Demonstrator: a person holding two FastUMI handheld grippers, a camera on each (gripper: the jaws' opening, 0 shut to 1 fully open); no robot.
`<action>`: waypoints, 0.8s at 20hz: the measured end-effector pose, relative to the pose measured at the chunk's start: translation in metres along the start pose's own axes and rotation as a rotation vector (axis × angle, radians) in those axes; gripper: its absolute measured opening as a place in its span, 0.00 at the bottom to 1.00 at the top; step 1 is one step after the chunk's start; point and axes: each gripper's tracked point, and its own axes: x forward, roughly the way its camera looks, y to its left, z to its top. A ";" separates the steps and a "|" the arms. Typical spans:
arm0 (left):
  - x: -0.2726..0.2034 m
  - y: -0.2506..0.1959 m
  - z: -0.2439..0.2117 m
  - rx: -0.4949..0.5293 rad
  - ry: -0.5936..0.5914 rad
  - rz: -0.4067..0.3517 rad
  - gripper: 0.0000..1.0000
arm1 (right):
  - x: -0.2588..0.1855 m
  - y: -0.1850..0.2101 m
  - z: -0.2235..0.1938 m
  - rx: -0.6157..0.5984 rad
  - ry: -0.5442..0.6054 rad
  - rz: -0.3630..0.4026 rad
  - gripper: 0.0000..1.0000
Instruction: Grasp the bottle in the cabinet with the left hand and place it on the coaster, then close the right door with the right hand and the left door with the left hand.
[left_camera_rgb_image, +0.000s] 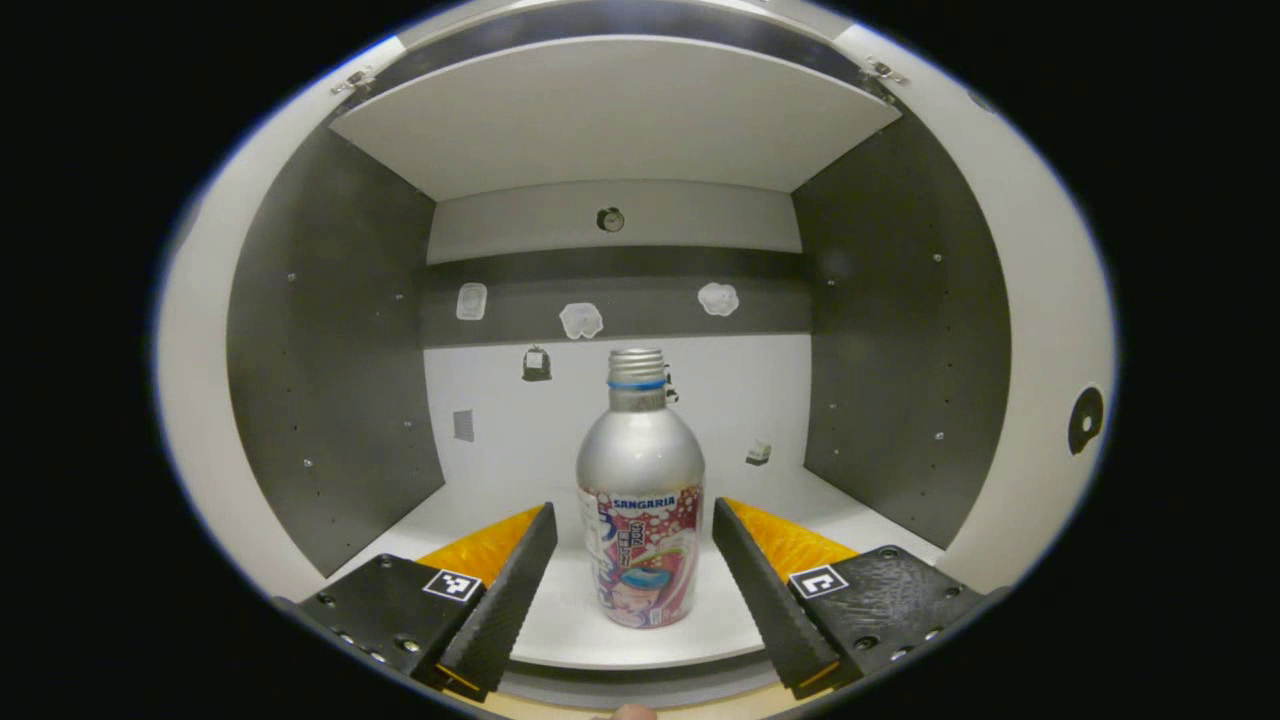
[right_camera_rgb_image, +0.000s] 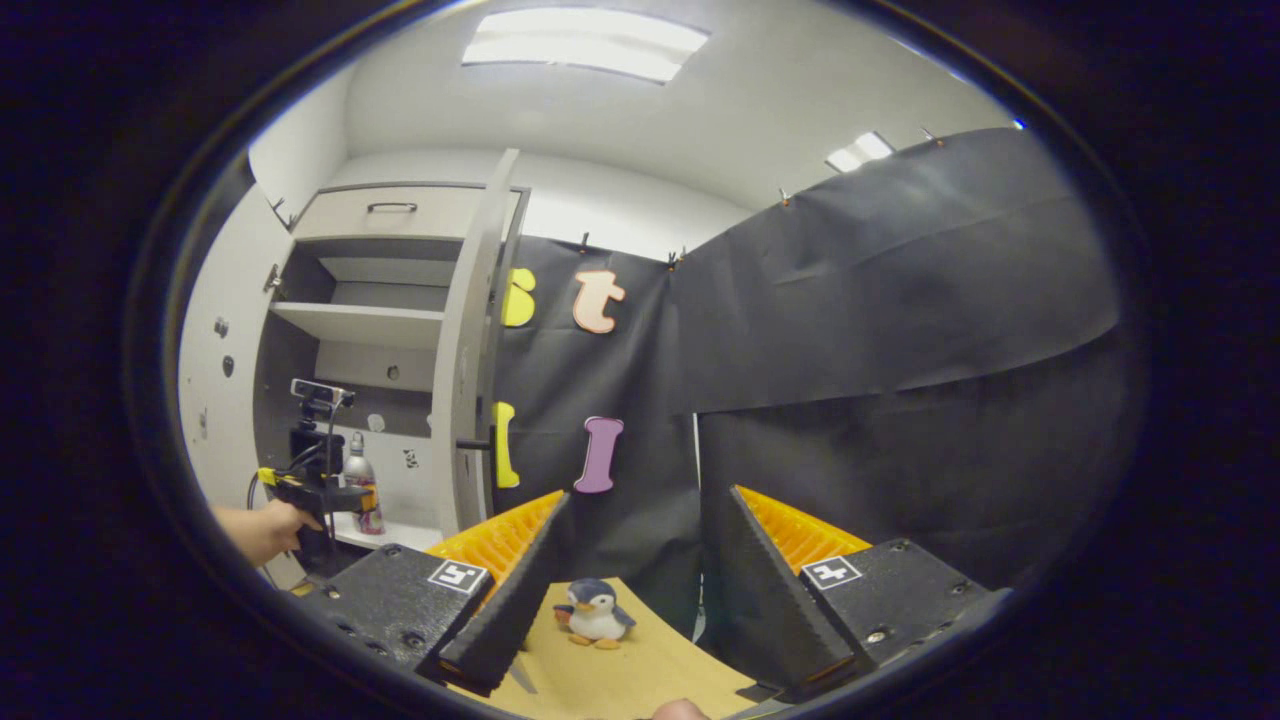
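My left tongs are spread wide around the drink bottle, which stands on the cabinet shelf. If I bump it, it could tip. My right tongs wait spread, holding nothing.

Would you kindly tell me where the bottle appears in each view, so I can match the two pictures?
Left gripper view: the bottle stands at centre on the cabinet floor, between the open left tool's fingers.
Right gripper view: small at far left, inside the open cabinet.
Shared landmark: the cabinet shelf above it.
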 end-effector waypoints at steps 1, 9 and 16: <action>0.006 0.000 -0.002 -0.007 0.005 0.000 0.96 | -0.001 -0.003 -0.001 -0.001 0.002 -0.008 0.99; 0.028 -0.004 0.007 -0.023 -0.003 -0.033 0.96 | -0.006 -0.013 -0.006 0.005 0.022 -0.043 0.99; 0.009 -0.001 0.014 -0.028 -0.026 -0.037 0.82 | -0.006 -0.007 -0.005 0.013 0.019 -0.025 0.99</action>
